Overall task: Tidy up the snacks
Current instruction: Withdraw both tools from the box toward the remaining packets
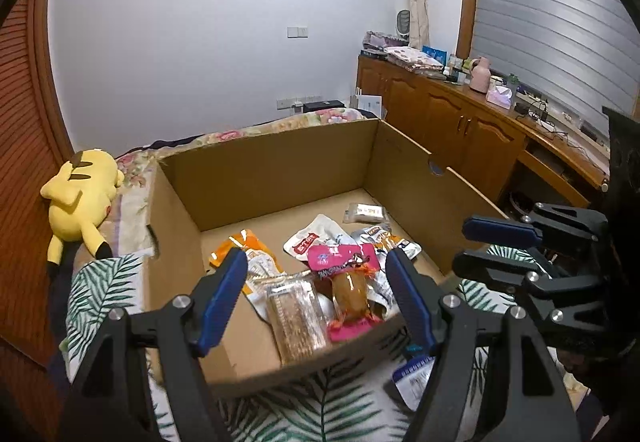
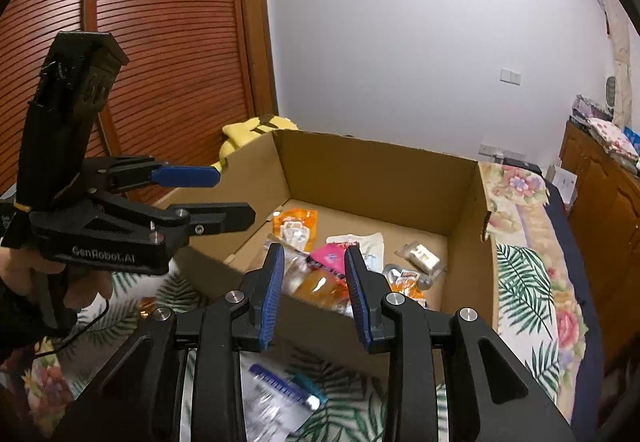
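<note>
An open cardboard box sits on the bed with several snack packets lying on its floor. Among them are a pink packet, an orange one, a white pouch, a clear-wrapped bar and a small silver packet. My left gripper hovers over the box's near wall, open and empty. My right gripper also hangs above the near wall, its blue pads apart with nothing pinched. A white-and-blue packet lies on the bedspread outside the box, under the right gripper.
A yellow plush toy lies left of the box against the slatted wooden wardrobe. A wooden cabinet with clutter on top runs along the right. The leaf-patterned bedspread surrounds the box. A hand holds the left gripper.
</note>
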`<action>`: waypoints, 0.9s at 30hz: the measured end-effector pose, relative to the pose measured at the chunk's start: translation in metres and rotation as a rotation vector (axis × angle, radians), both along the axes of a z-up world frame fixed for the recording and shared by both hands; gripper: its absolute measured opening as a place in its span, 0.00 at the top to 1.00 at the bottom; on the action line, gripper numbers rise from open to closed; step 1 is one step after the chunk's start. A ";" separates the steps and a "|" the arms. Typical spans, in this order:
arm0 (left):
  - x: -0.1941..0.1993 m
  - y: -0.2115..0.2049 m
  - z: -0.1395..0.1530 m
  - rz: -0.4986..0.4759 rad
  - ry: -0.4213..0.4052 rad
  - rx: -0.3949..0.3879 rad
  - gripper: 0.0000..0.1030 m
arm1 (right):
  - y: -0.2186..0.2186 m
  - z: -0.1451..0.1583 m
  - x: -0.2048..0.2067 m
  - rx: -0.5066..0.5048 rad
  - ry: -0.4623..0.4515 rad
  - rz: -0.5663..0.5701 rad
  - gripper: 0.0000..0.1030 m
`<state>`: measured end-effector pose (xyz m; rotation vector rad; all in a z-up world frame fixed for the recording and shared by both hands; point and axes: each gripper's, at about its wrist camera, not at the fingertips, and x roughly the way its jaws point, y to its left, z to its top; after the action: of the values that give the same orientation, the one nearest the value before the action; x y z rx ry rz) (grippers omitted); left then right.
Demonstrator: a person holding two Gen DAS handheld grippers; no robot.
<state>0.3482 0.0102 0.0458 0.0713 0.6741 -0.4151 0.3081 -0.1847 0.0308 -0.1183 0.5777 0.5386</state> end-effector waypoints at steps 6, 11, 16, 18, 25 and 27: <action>-0.032 0.012 0.005 0.005 0.002 0.002 0.30 | 0.002 -0.006 -0.036 -0.005 0.015 -0.009 0.62; -0.059 0.021 -0.011 0.023 0.036 0.016 0.30 | 0.003 -0.029 -0.051 0.000 0.071 -0.016 0.61; -0.078 0.036 -0.040 0.065 0.099 0.018 0.30 | 0.007 -0.058 -0.057 -0.006 0.128 -0.025 0.61; -0.083 0.041 -0.052 0.083 0.120 0.019 0.30 | 0.010 -0.069 -0.056 -0.015 0.150 -0.033 0.58; -0.094 0.057 -0.093 0.181 0.189 0.035 0.30 | 0.017 -0.097 -0.051 -0.047 0.209 -0.057 0.57; -0.096 0.061 -0.100 0.200 0.199 0.029 0.30 | 0.018 -0.101 -0.048 -0.055 0.220 -0.072 0.53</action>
<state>0.2521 0.0713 -0.0547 -0.0104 0.8751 -0.2215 0.2596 -0.1668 -0.0699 -0.0907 0.8089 0.4684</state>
